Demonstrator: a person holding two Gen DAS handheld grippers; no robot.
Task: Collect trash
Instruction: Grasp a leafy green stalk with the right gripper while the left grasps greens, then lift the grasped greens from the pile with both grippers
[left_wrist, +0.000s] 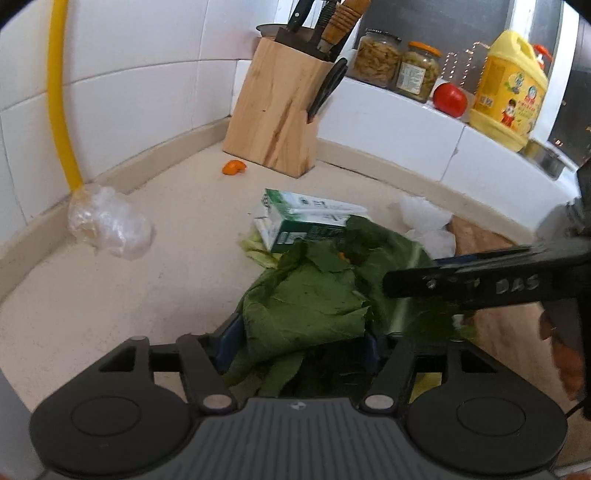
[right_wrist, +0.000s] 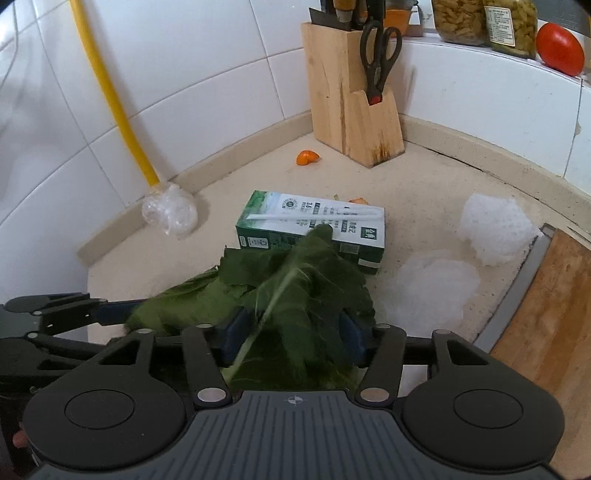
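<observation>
A heap of dark green leaves (left_wrist: 306, 306) (right_wrist: 295, 280) lies on the beige counter in front of a green and white milk carton (left_wrist: 306, 221) (right_wrist: 314, 229) that lies on its side. My left gripper (left_wrist: 301, 343) has its jaws wide apart with crumpled leaves between the blue pads. My right gripper (right_wrist: 293, 332) is also wide, with a flat leaf draped across its gap. Its black finger (left_wrist: 461, 288) reaches in from the right over the leaves. An orange peel (left_wrist: 233, 167) (right_wrist: 307, 157) lies near the knife block.
Crumpled clear plastic (left_wrist: 110, 225) (right_wrist: 170, 214) sits at the foot of a yellow pipe (right_wrist: 110, 99). White wads (right_wrist: 495, 229) (right_wrist: 428, 284) lie right of the carton. A knife block (left_wrist: 277, 114) (right_wrist: 354, 99) fills the corner. A wooden board (right_wrist: 546, 314) is at the right. Jars, a tomato (left_wrist: 450, 99) and a yellow bottle (left_wrist: 509, 92) stand on the ledge.
</observation>
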